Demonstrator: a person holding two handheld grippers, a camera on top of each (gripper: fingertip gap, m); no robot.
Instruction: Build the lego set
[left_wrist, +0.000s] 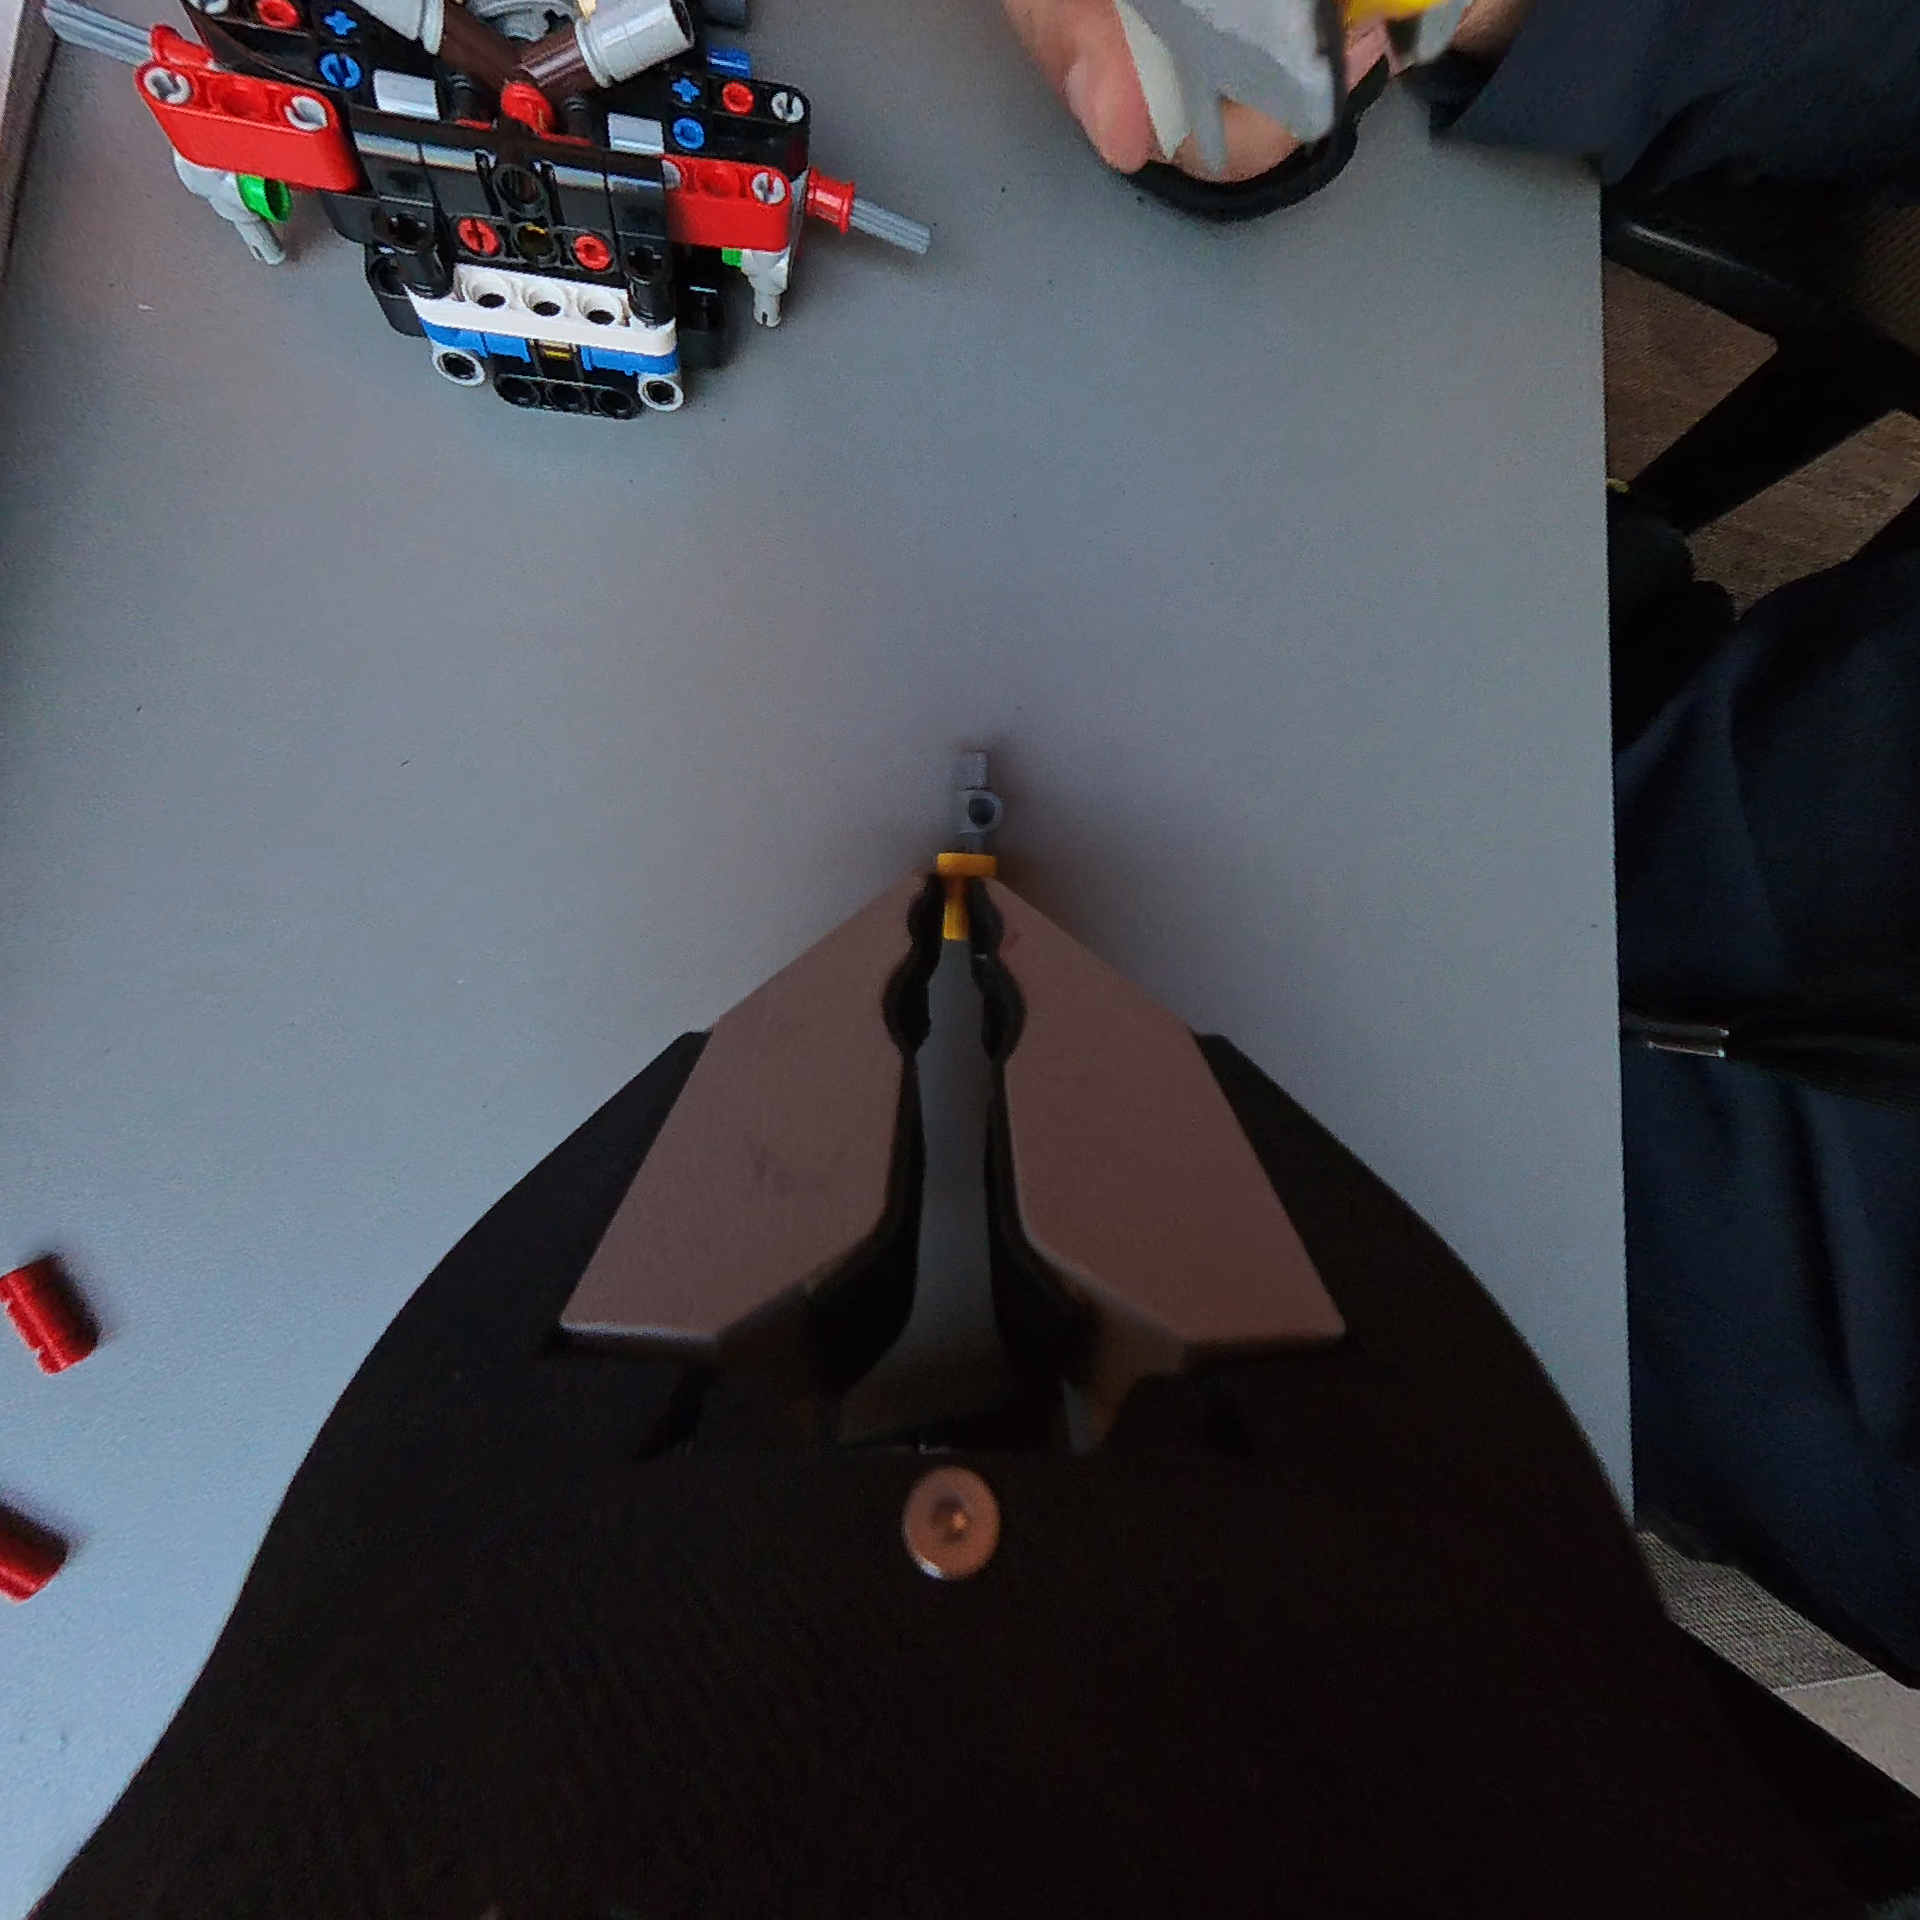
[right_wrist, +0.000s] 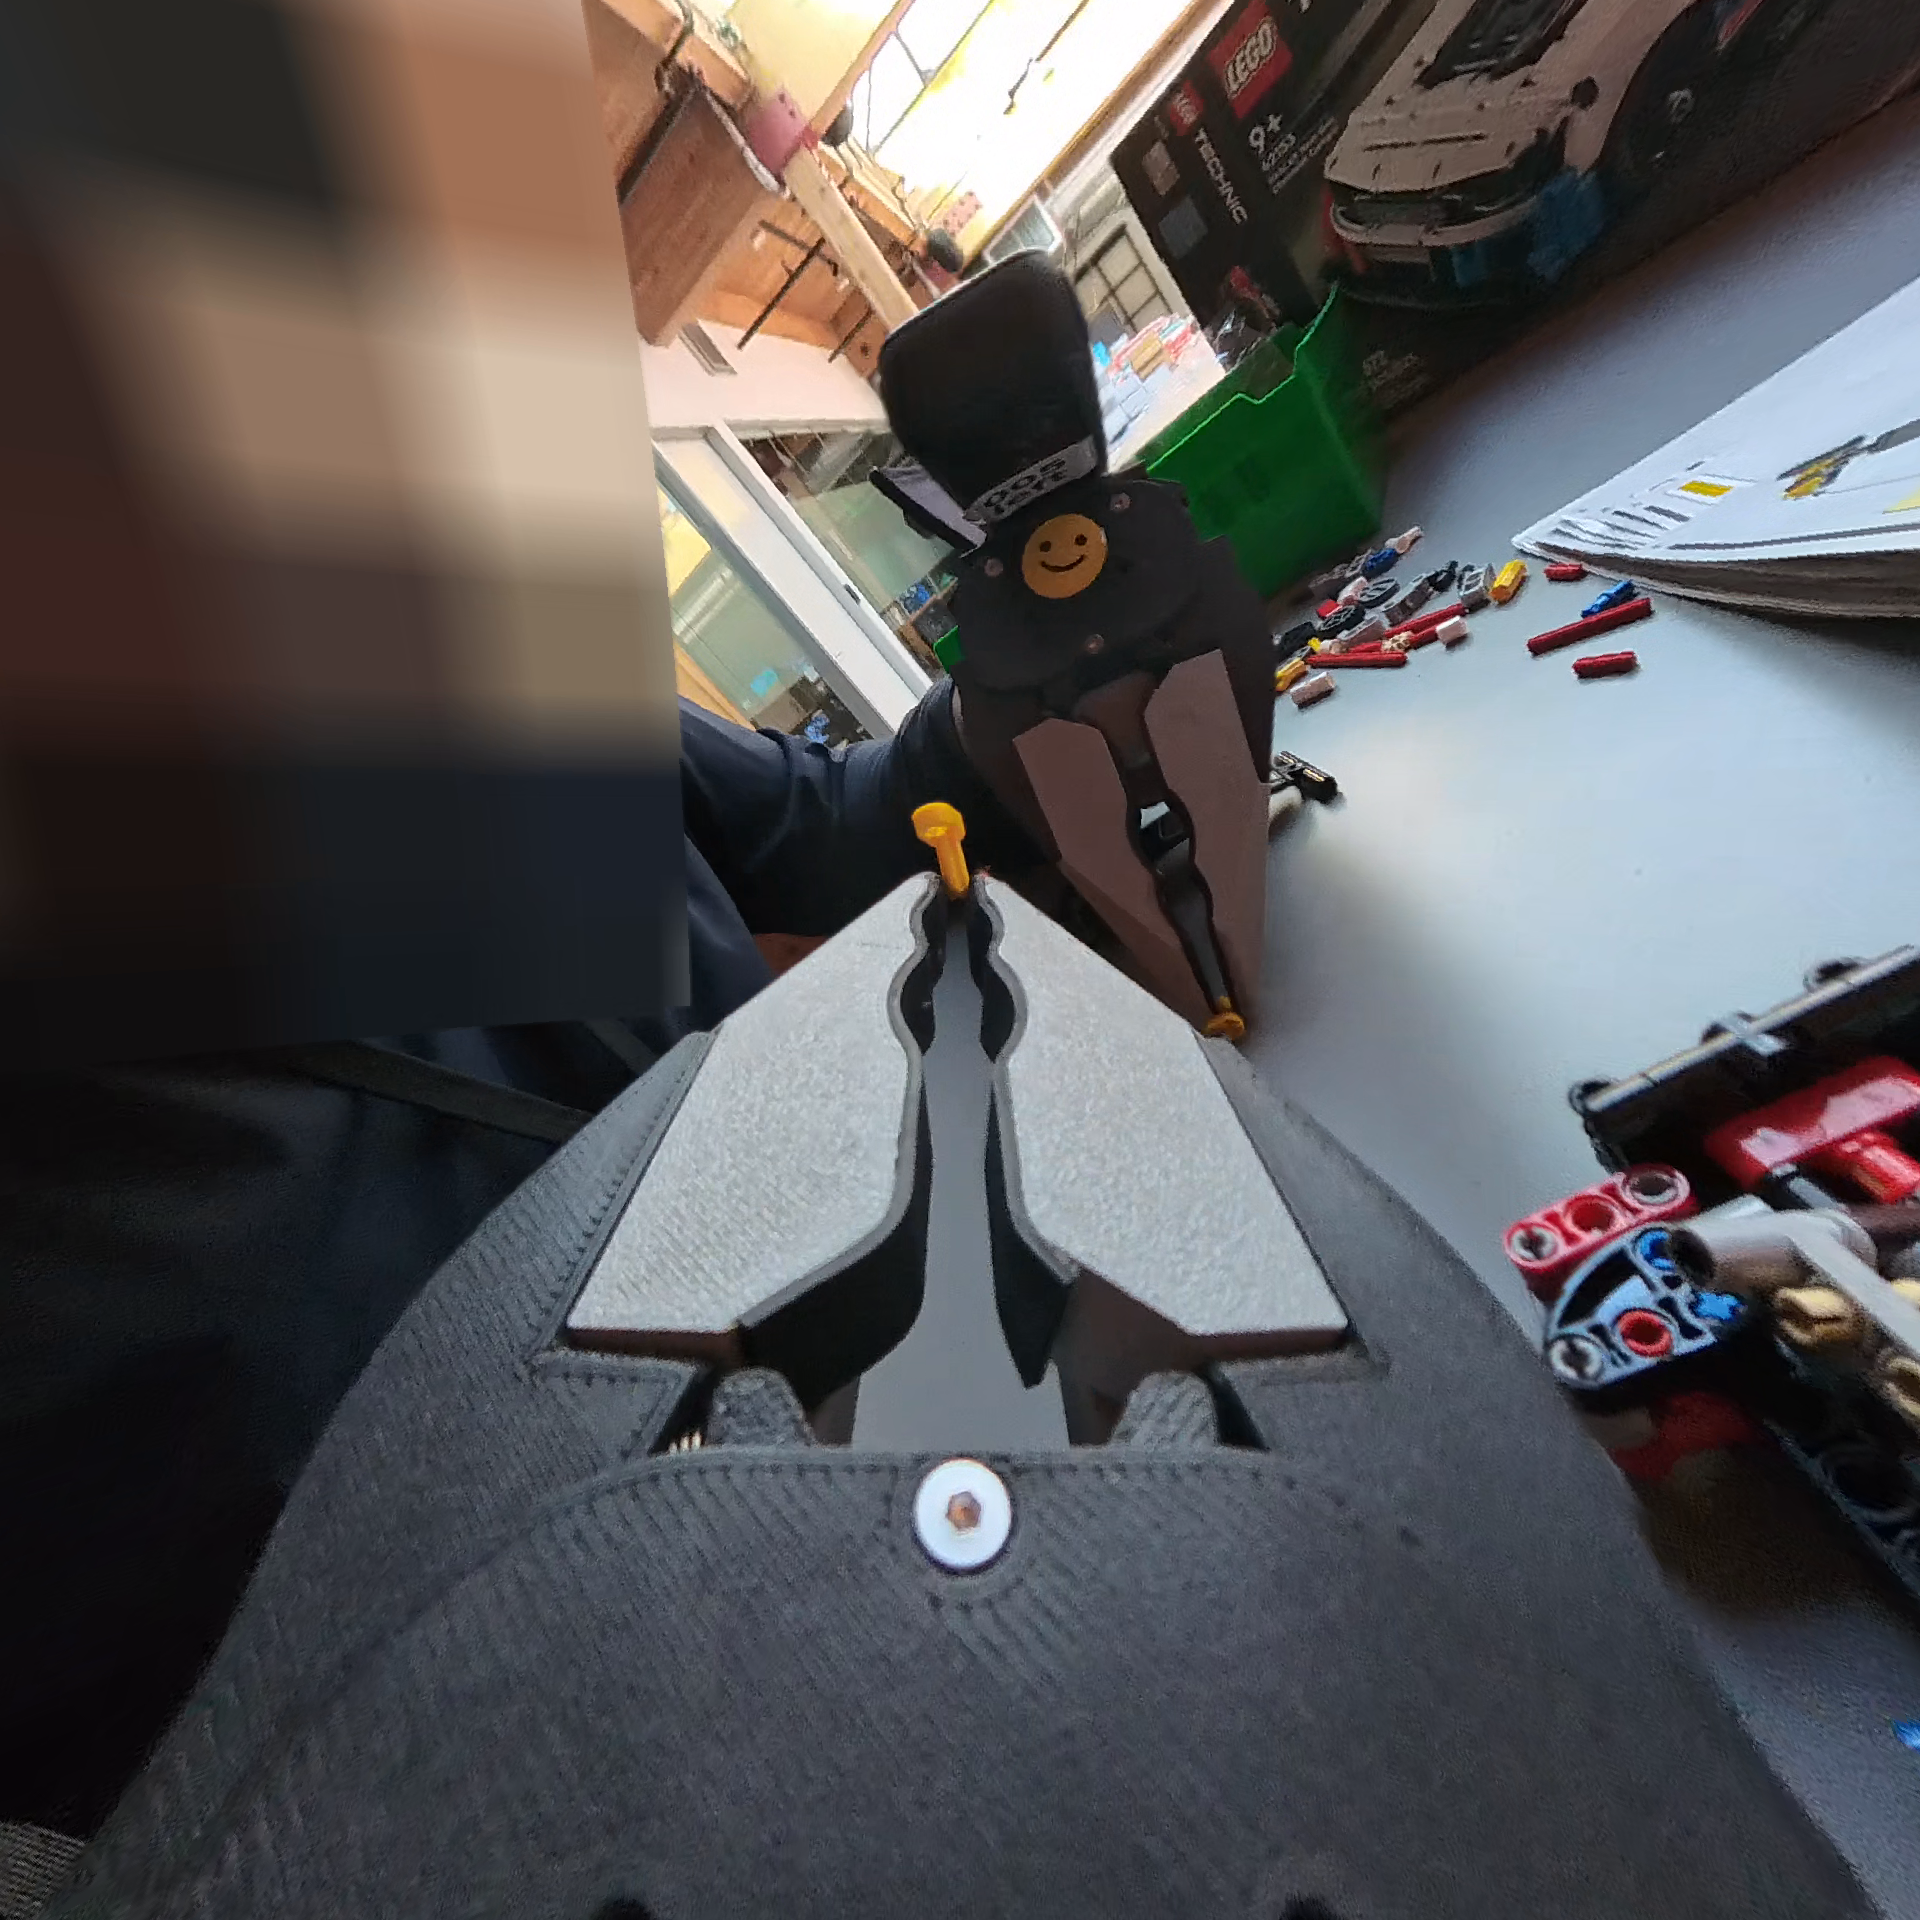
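My left gripper (left_wrist: 958, 896) is shut on the shaft of a yellow pin (left_wrist: 954, 902). The pin's flat head sits just past the fingertips, and a small grey connector (left_wrist: 977, 805) sticks out beyond it, close to the grey table (left_wrist: 727, 623). The right wrist view shows this gripper (right_wrist: 1216, 992) pointing tip-down at the table with the yellow pin (right_wrist: 1224, 1023) at its tips. My right gripper (right_wrist: 958, 891) is shut on a second yellow pin (right_wrist: 943, 844) and holds it in the air, head outward. It also shows in the left wrist view (left_wrist: 1236, 73), at the top right.
A black, red, white and blue brick-built model (left_wrist: 488, 197) stands at the far left; it also shows in the right wrist view (right_wrist: 1766, 1226). Two red pins (left_wrist: 47, 1314) lie at the left edge. Loose parts (right_wrist: 1434, 613), a booklet (right_wrist: 1766, 520), a green bin (right_wrist: 1257, 468) and a box (right_wrist: 1455, 135) lie beyond. The table edge (left_wrist: 1610, 727) runs along the right. One gripper's finger ends stand about 11 cm off the other's.
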